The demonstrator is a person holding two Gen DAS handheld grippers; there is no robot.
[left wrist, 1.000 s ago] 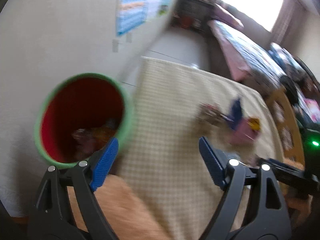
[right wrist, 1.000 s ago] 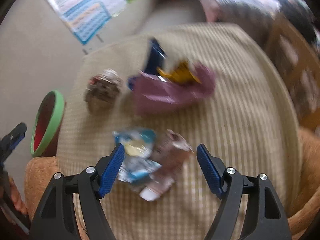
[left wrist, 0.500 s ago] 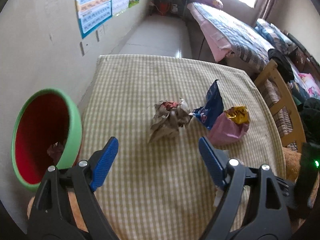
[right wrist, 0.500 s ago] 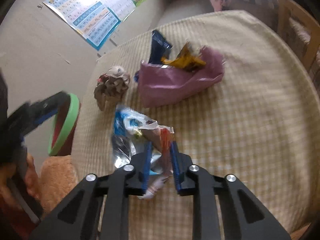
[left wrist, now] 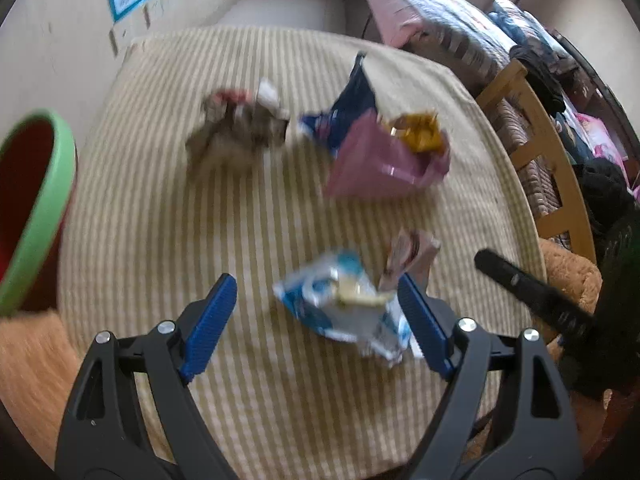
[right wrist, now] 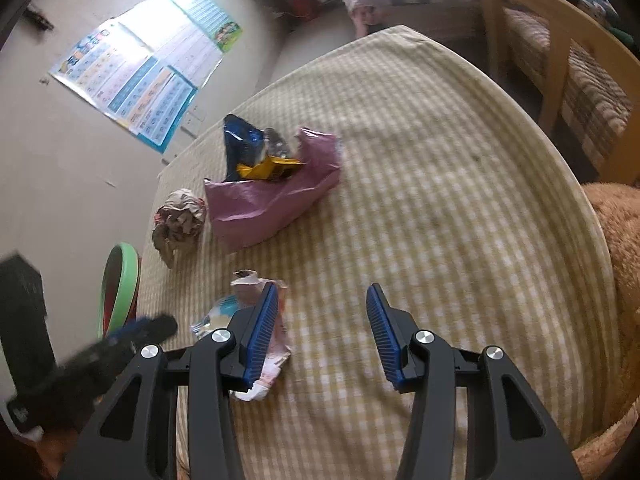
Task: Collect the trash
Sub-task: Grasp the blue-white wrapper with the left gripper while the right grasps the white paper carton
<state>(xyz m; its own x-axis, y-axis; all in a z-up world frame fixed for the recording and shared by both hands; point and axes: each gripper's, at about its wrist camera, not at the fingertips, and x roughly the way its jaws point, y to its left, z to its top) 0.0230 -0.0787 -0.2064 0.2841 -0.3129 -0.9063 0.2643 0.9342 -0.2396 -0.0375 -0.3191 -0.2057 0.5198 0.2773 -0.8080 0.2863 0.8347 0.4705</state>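
Observation:
On the checked tablecloth (left wrist: 160, 208) lie a blue-and-white wrapper (left wrist: 340, 300), a pinkish-brown wrapper (left wrist: 408, 256), a crumpled paper ball (left wrist: 236, 132), a purple bag (left wrist: 384, 160), a dark blue packet (left wrist: 348, 112) and a yellow wrapper (left wrist: 420, 136). My left gripper (left wrist: 316, 280) hangs open just over the blue-and-white wrapper, which reaches its right finger. My right gripper (right wrist: 322, 289) is opening with only cloth between its jaws. The pinkish wrapper (right wrist: 272, 364) lies against the outside of its left finger. The paper ball (right wrist: 180, 220) and purple bag (right wrist: 272, 200) are farther off.
A green bin with a red inside (left wrist: 36, 208) stands off the table's left edge, also seen as the bin (right wrist: 120, 288). A wooden chair (right wrist: 560, 52) and a bed (left wrist: 432, 12) are on the right. An orange plush cushion (right wrist: 616, 248) borders the near edge. A poster (right wrist: 148, 68) hangs on the wall.
The left gripper swung from the bin across the table to the wrappers. The right gripper shut on the pinkish wrapper, then opened, let it go and shifted right.

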